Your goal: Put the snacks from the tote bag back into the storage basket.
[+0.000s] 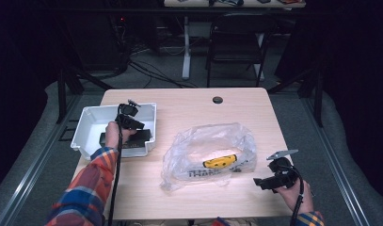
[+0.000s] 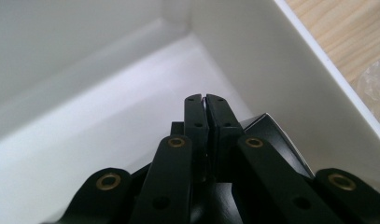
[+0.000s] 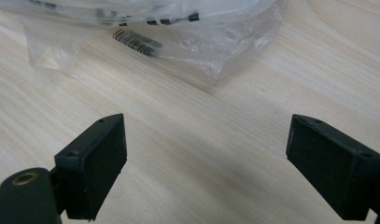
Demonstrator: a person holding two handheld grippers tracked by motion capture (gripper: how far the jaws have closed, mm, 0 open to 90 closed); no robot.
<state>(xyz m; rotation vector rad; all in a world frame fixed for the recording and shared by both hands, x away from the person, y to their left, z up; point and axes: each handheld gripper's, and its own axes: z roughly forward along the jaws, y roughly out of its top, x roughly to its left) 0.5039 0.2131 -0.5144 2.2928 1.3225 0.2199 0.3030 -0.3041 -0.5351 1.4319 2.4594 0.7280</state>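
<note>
A white bin (image 1: 87, 123) stands at the table's left. My left gripper (image 1: 134, 123) reaches down into it, jaws pressed together; in the left gripper view its tips (image 2: 206, 99) meet above the bin floor with nothing clearly between them. A flat black item (image 1: 138, 138) lies in the bin under the gripper, and its white-edged corner (image 2: 272, 133) shows just right of the jaws. A clear plastic bag (image 1: 208, 150) with a yellow object (image 1: 220, 162) inside lies mid-table. My right gripper (image 1: 259, 182) hovers open right of the bag, its jaws wide apart over bare wood (image 3: 206, 154), with the bag's edge (image 3: 145, 28) ahead.
The wooden table (image 1: 189, 108) has a round cable hole (image 1: 218, 100) near its far edge. A dark folding chair (image 1: 236, 42) stands beyond the table. The bin wall (image 2: 271, 60) rises close on the left gripper's right.
</note>
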